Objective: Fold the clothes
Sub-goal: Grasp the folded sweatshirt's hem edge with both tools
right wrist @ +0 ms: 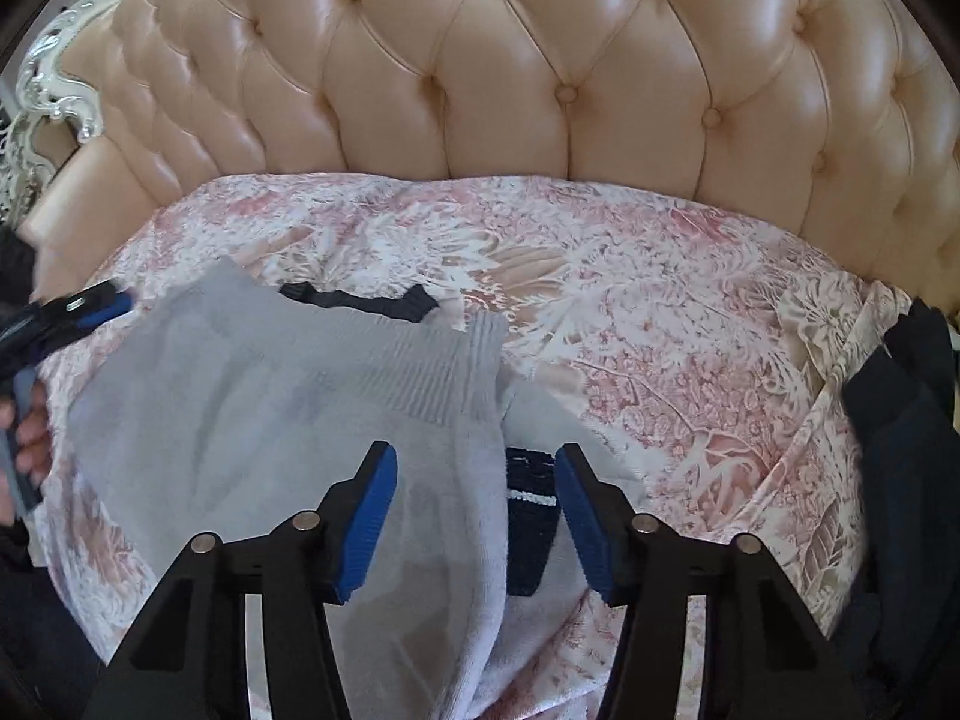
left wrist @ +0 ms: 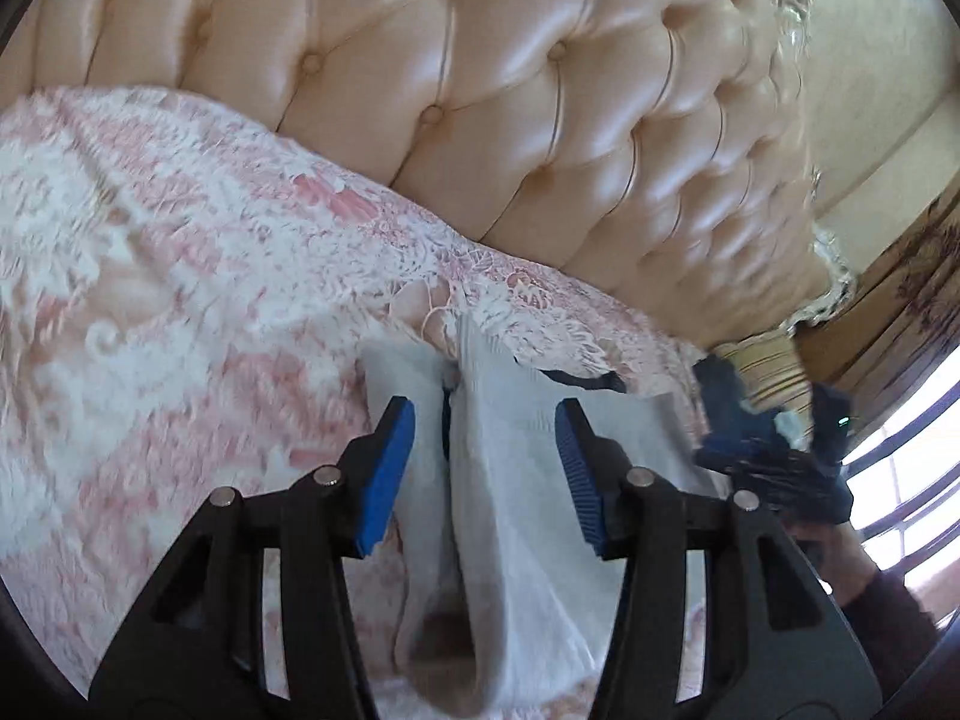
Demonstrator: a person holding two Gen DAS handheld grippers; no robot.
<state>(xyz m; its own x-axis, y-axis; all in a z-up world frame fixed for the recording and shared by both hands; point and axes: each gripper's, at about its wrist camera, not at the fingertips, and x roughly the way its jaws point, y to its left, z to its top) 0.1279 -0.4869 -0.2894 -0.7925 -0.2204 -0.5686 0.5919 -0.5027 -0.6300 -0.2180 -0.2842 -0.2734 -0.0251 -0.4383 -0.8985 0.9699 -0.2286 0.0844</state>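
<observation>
The grey knit sweater (right wrist: 252,396) lies crumpled on the pink floral bedspread (right wrist: 690,324), near the tufted headboard (right wrist: 540,60); bare bedspread opens rightward up to dark clothing (right wrist: 900,450); left gripper (left wrist: 485,474) and right gripper (right wrist: 477,516) gape released over its folds; no writing is legible.

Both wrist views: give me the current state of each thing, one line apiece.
Left gripper: open, jaws on either side of a raised fold of the garment.
Right gripper: open, over the garment's ribbed edge.
Grey garment: on the bed, rumpled, not yet neatly folded.
Dark collar: showing at the garment's far edge.
Bedspread: spread under the garment.
Dark clothing: bunched at the bed's right edge.
</observation>
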